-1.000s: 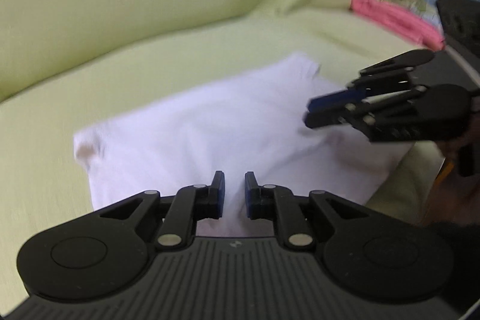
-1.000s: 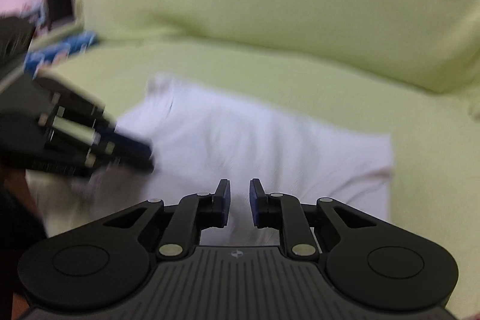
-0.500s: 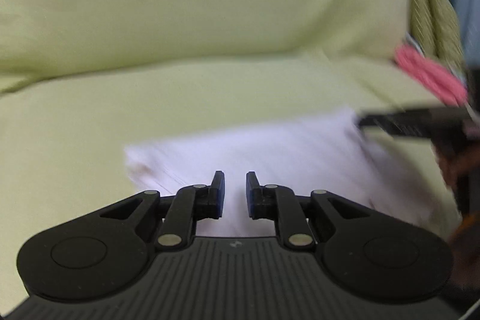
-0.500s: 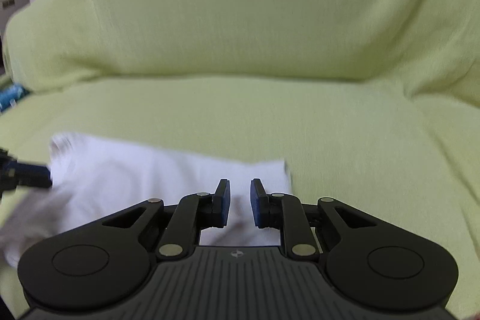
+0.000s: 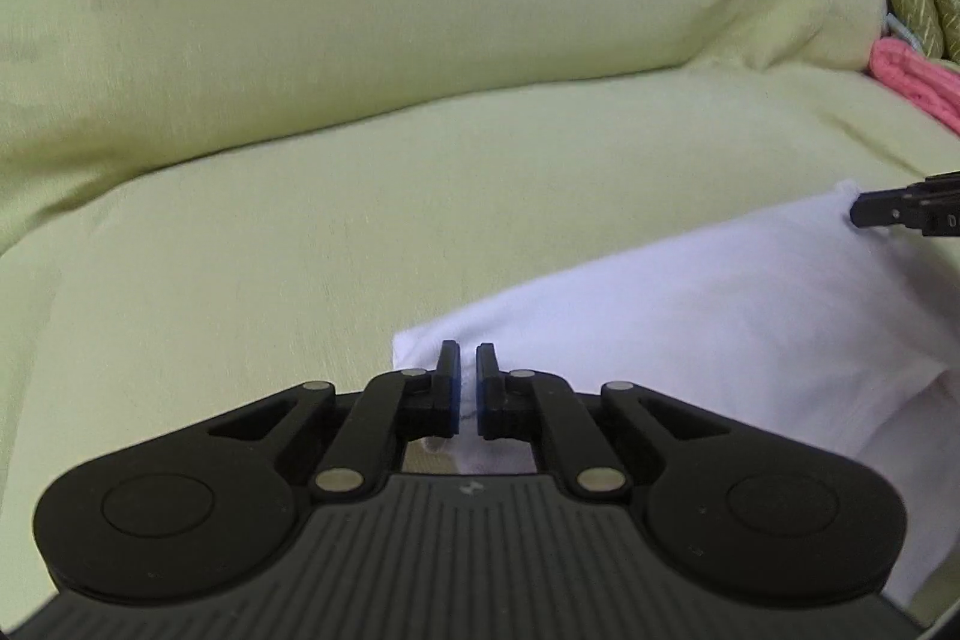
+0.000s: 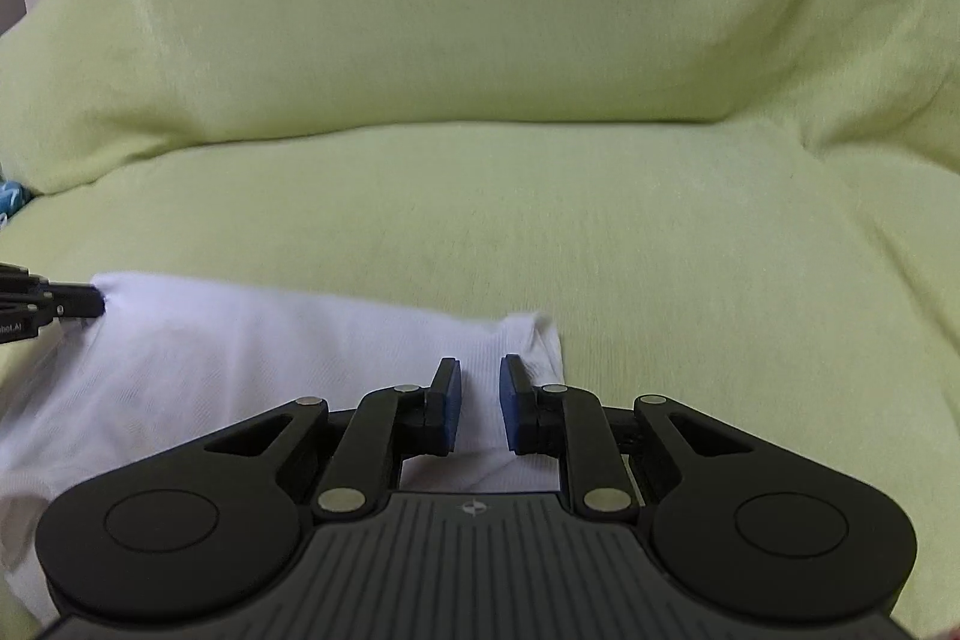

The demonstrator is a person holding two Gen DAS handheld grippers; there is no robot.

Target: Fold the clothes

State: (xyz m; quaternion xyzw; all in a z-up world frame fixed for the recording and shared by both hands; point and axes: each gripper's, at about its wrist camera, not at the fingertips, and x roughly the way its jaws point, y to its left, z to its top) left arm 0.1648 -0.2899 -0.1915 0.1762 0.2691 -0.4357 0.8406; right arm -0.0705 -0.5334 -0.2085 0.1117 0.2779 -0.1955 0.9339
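Cloth is what we have between us: a white garment point(image 5: 720, 304) spread flat on the seat of a sofa point(image 6: 540, 220) draped in pale green fabric. Our left claw point(image 5: 468, 376) sits at the garment's left corner with its jaws drawn narrow, a sliver of gap showing and white fabric lying in it; we judge it is pinching that corner, though how firmly we cannot tell. Our right claw point(image 6: 477, 400) sits at the opposite corner with a slightly wider gap between its blue pads point(image 6: 449, 403), white cloth visible between and beneath them, so whether it grips anything we cannot tell. In each wrist view the other claw's tip shows at the far edge of the garment.

The risk from here is an uneven lift. If the right corner is only resting between the pads, it would slip out as we raise both hands, and the fold would skew. Thin fabric may also bunch at the near edge. A pink item point(image 5: 912, 82) lies well apart at the sofa's right end.
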